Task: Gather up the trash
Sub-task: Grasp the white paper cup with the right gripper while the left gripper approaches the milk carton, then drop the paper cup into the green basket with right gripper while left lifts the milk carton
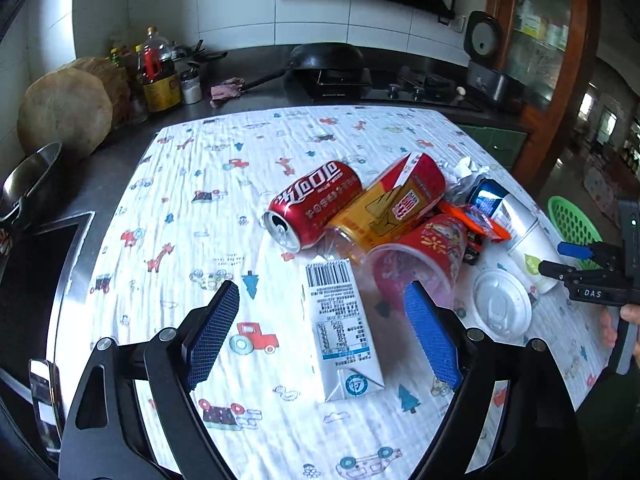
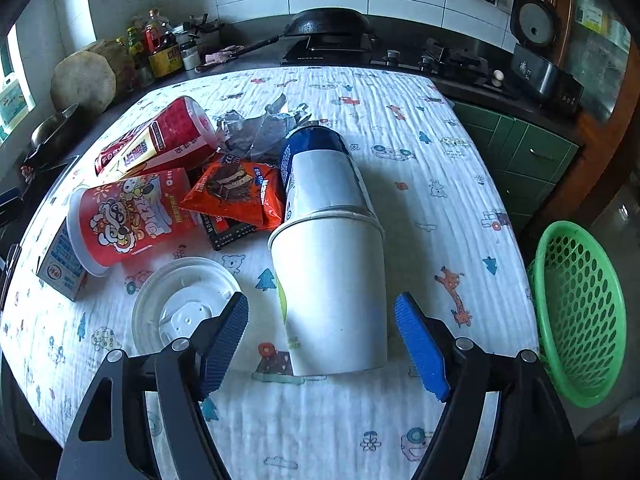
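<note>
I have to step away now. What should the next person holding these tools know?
Left tool: open, empty, over the milk carton.
Right tool: open, empty, either side of the white paper cups lying on their side.
Soda can, red cup, snack wrapper and lid sit piled on the cloth.
Green basket is beside the table, right.
Nothing seen collected; everything is left.

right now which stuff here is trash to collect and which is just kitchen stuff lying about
For the job:
red can
milk carton
red snack cup
orange wrapper
white paper cups
plastic lid
green basket, probably the bin

Lying about:
wok
oil bottles
rice cooker
pink rag
</note>
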{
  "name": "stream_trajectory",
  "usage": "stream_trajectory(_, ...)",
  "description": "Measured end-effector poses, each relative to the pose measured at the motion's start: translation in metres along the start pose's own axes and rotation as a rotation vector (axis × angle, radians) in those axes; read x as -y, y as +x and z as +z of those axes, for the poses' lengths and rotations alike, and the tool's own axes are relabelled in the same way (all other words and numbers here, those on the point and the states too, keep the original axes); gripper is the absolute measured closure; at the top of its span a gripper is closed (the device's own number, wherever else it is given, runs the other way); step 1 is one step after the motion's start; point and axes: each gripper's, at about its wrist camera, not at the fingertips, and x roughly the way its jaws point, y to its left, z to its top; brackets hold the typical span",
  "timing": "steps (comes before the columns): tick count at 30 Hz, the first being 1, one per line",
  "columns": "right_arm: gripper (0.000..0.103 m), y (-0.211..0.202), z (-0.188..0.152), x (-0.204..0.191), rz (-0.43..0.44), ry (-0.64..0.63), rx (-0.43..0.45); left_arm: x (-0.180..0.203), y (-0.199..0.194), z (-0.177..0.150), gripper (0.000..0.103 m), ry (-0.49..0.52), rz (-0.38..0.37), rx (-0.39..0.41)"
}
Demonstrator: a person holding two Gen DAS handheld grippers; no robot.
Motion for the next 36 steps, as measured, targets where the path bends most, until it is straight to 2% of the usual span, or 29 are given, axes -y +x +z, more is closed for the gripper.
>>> stream_trajectory(3, 0.032, 0.01, 0.003, 0.004, -0.005, 0.009, -0.019, 0.001, 0.012, -0.007, 0.015, -0.006, 0.008, -0.03)
stream_trajectory(7, 0.034, 0.021, 0.005, 0.005, -0.011, 0.01, -0.042, 0.005, 0.026, -0.015, 0.015, -0.009, -0.024, -0.078)
stream_trajectory(18, 0.037, 0.041, 0.01, 0.009, -0.003, 0.021, -0.075, 0.01, 0.054, -0.018, 0.016, 0.005, -0.035, -0.143)
stream_trajectory(22, 0.039, 0.042, 0.01, 0.008, -0.007, 0.019, -0.079, 0.009, 0.062, -0.019, 0.025, -0.001, -0.038, -0.165)
stream_trajectory(25, 0.04, 0.041, 0.01, 0.008, -0.01, 0.019, -0.081, 0.01, 0.066, -0.02, 0.028, 0.001, -0.032, -0.179)
stream_trajectory(28, 0.04, 0.038, 0.008, 0.008, -0.006, 0.026, -0.079, 0.01, 0.07, -0.022, 0.046, 0.005, -0.047, -0.197)
stream_trajectory(31, 0.041, 0.029, 0.005, 0.007, -0.004, 0.026, -0.064, 0.008, 0.068, -0.024, 0.059, -0.001, -0.061, -0.193)
stream_trajectory(36, 0.041, 0.01, -0.001, 0.007, 0.01, 0.032, -0.041, 0.007, 0.057, -0.026, 0.062, -0.005, -0.093, -0.174)
